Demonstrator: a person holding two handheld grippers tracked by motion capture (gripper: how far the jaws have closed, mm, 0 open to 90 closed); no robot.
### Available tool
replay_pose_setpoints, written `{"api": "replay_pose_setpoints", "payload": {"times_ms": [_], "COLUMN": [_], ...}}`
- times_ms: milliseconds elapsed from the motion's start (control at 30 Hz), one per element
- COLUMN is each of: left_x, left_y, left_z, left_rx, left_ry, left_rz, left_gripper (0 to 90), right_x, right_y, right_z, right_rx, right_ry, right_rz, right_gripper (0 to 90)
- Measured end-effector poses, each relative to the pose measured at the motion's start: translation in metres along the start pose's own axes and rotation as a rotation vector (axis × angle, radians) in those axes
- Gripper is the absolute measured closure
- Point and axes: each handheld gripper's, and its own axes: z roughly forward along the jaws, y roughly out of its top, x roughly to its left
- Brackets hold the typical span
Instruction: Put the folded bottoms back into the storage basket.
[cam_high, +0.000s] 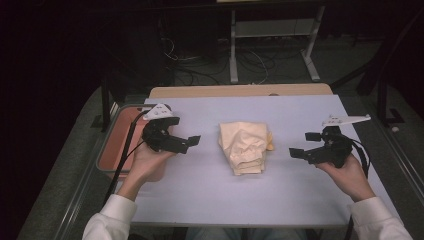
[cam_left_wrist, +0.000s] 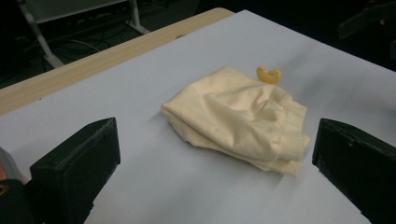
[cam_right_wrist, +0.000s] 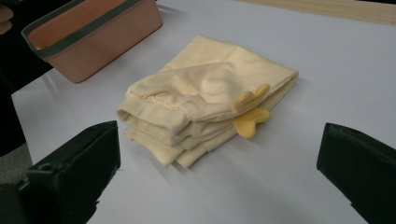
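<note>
A folded pale yellow cloth (cam_high: 243, 147) lies at the middle of the white table (cam_high: 200, 190). It is a small garment with a ribbed hem and a darker yellow heart-shaped tab (cam_right_wrist: 251, 119) on one side. My left gripper (cam_high: 189, 143) hovers open to the left of the cloth, jaws pointing at it. My right gripper (cam_high: 305, 145) hovers open to its right, also pointing at it. In the left gripper view the cloth (cam_left_wrist: 238, 121) lies between and beyond the wide-spread jaws. The right gripper view shows the cloth (cam_right_wrist: 205, 98) likewise. Neither gripper touches it.
A pink bin with a grey rim (cam_high: 112, 150) stands at the table's left edge, behind my left hand; it also appears in the right gripper view (cam_right_wrist: 88, 35). A wooden strip (cam_high: 240, 90) runs along the far edge. Dark floor, cables and a metal frame (cam_high: 270, 45) lie beyond.
</note>
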Motion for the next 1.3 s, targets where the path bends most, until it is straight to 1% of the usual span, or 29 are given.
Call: {"api": "replay_pose_setpoints", "payload": {"times_ms": [333, 433, 500, 533, 633, 867, 900, 933, 967, 1000, 1033, 1133, 1300], "left_x": [0.005, 0.006, 0.007, 0.007, 0.01, 0.017, 0.02, 0.02, 0.023, 0.023, 0.025, 0.026, 0.03], "left_y": [0.014, 0.018, 0.022, 0.022, 0.026, 0.026, 0.025, 0.025, 0.026, 0.026, 0.025, 0.025, 0.023], "left_z": [0.009, 0.014, 0.02, 0.02, 0.027, 0.035, 0.038, 0.038, 0.04, 0.04, 0.043, 0.046, 0.057], "left_rx": [0.006, 0.008, 0.006, 0.006, 0.006, 0.009, 0.007, 0.007, 0.006, 0.006, 0.004, 0.004, 0.007], "left_ry": [-0.002, -0.005, -0.009, -0.009, -0.011, -0.007, -0.003, -0.003, -0.004, -0.004, -0.004, -0.007, -0.012], "left_rz": [-0.012, -0.013, -0.02, -0.02, -0.034, -0.058, -0.069, -0.069, -0.081, -0.081, -0.092, -0.103, -0.126], "left_gripper": [0.8, 0.8, 0.8, 0.8, 0.8, 0.8, 0.8, 0.8, 0.8, 0.8, 0.8, 0.8, 0.8], "right_x": [-0.002, -0.004, -0.004, -0.004, -0.005, -0.007, -0.008, -0.008, -0.008, -0.008, -0.008, -0.008, -0.007], "right_y": [0.007, 0.008, 0.009, 0.009, 0.009, 0.01, 0.01, 0.01, 0.01, 0.01, 0.011, 0.011, 0.009], "right_z": [0.005, 0.007, 0.009, 0.009, 0.012, 0.018, 0.02, 0.02, 0.023, 0.023, 0.025, 0.028, 0.035], "right_rx": [0.002, -0.001, 0.001, 0.001, 0.003, -0.004, -0.006, -0.006, -0.007, -0.007, -0.008, -0.007, -0.007], "right_ry": [0.003, 0.004, 0.0, 0.0, -0.004, -0.006, -0.006, -0.006, -0.003, -0.003, -0.003, 0.001, 0.0], "right_rz": [0.0, 0.005, 0.008, 0.008, 0.012, 0.025, 0.03, 0.03, 0.031, 0.031, 0.032, 0.036, 0.047], "right_gripper": [0.0, 0.0, 0.0, 0.0, 0.0, 0.0, 0.0, 0.0, 0.0, 0.0, 0.0, 0.0, 0.0]}}
